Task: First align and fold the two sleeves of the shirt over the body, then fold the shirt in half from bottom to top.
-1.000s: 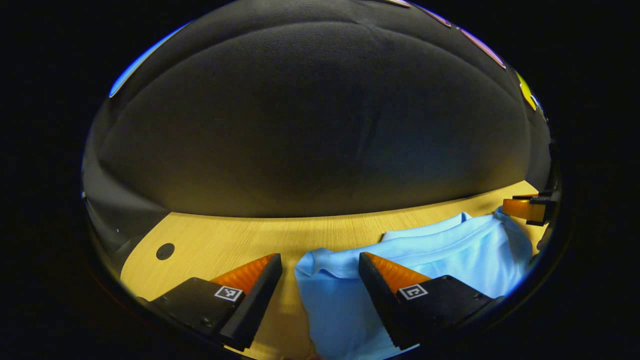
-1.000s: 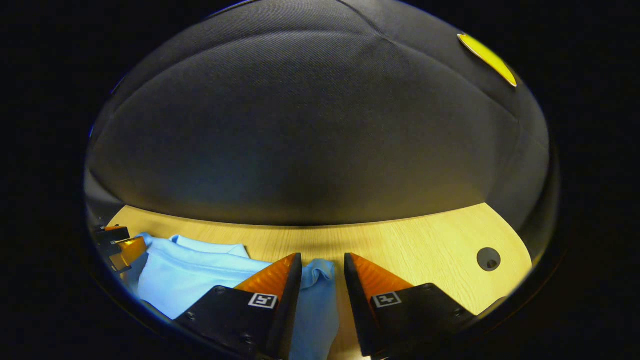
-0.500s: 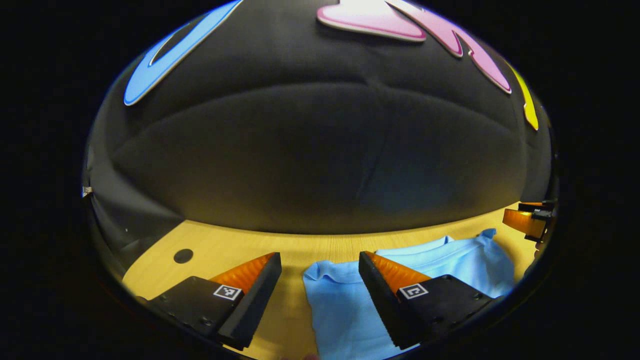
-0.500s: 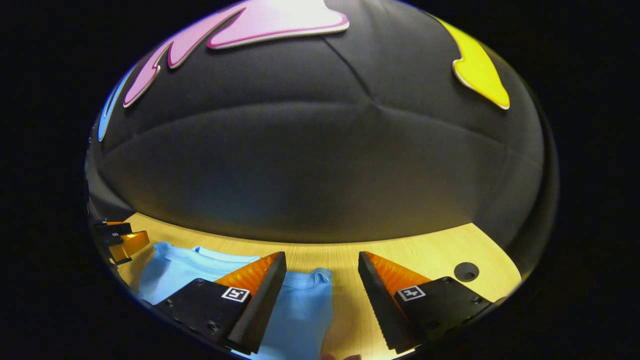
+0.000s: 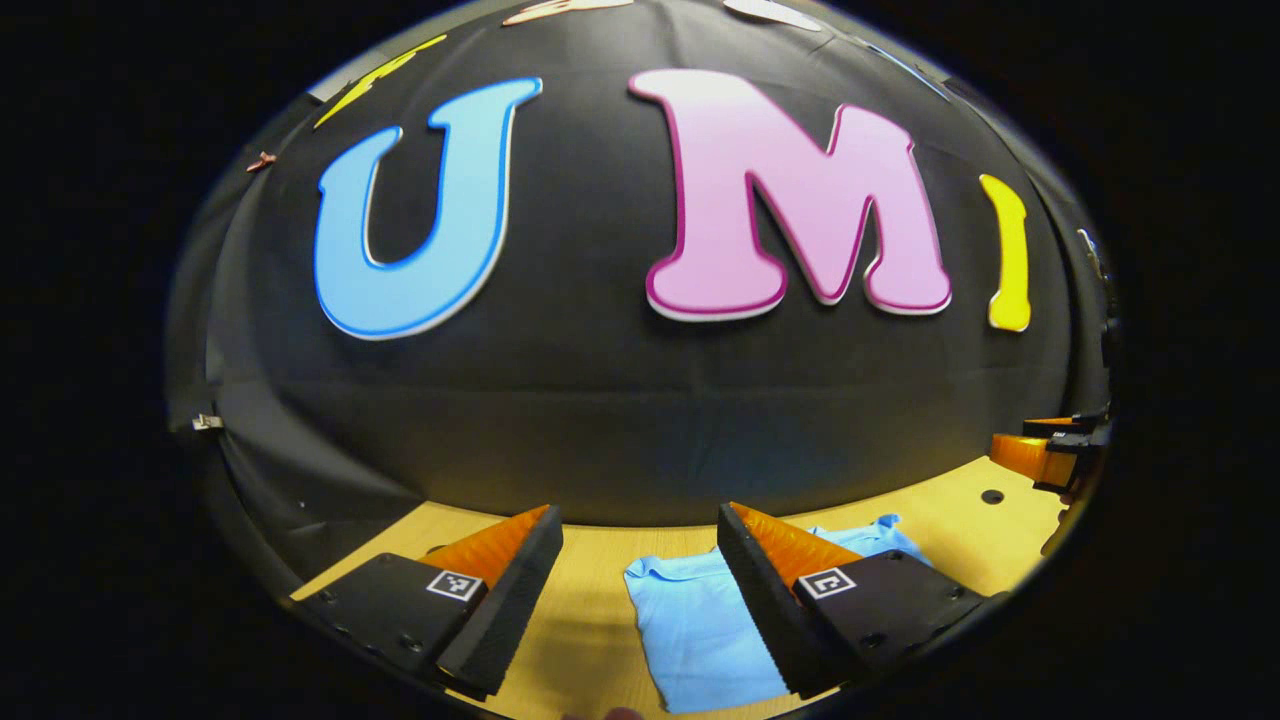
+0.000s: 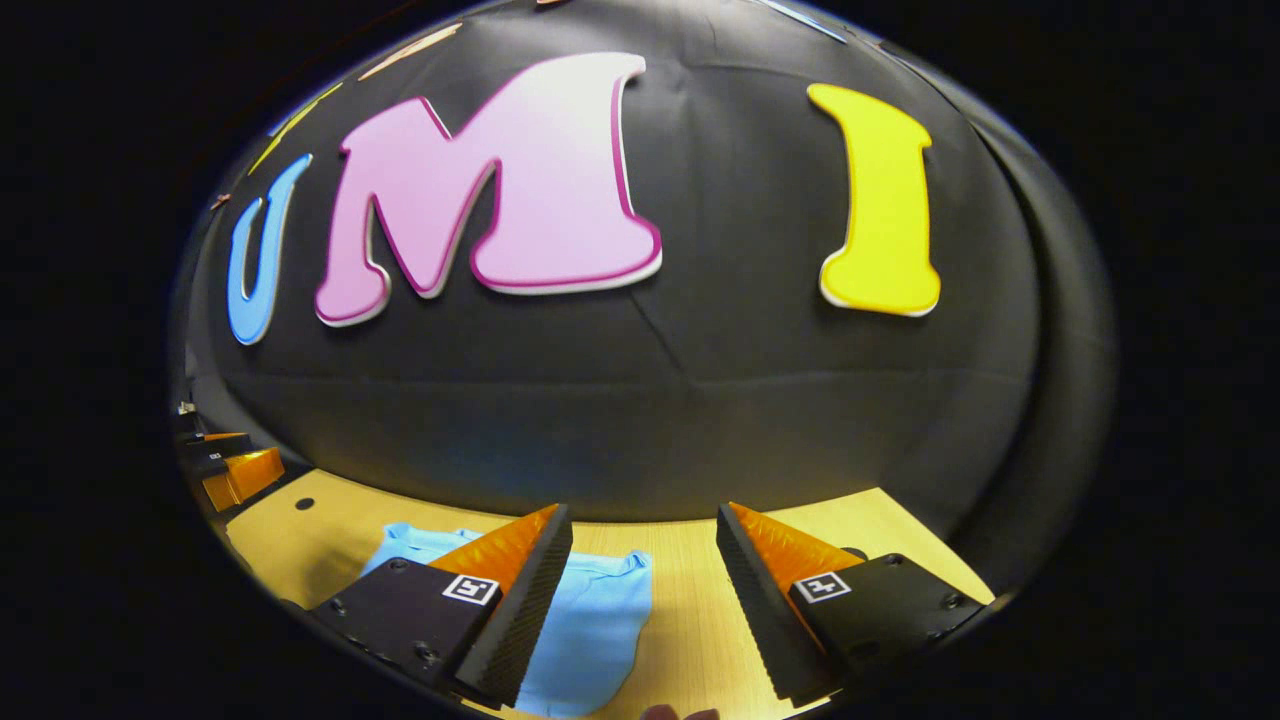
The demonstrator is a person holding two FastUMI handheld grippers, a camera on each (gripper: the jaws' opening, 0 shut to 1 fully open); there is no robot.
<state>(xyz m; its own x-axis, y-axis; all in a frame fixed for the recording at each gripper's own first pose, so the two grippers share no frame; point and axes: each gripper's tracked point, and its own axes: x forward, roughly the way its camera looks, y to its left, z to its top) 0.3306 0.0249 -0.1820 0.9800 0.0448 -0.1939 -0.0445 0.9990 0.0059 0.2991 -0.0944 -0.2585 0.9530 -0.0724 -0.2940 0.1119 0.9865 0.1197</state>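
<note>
1. Left gripper (image 5: 640,525): fingers spread wide apart, nothing between them, lifted clear above the wooden table (image 5: 590,640).
2. Light blue shirt (image 5: 700,625): folded, lying flat on the table at about 5 o'clock in the left gripper view, partly hidden behind that gripper's right-hand finger.
3. Right gripper (image 6: 645,525): fingers likewise wide apart, clamped on nothing, raised above the table (image 6: 690,620).
4. Same shirt (image 6: 590,620) at about 7 o'clock in the right gripper view, partly behind the left-hand finger.
5. Right gripper (image 5: 1045,458) also at 3 o'clock in the left gripper view; left gripper (image 6: 232,470) at 9 o'clock in the right gripper view.
6. Small round hole (image 5: 992,496) in the tabletop near 4 o'clock in the left gripper view.
</note>
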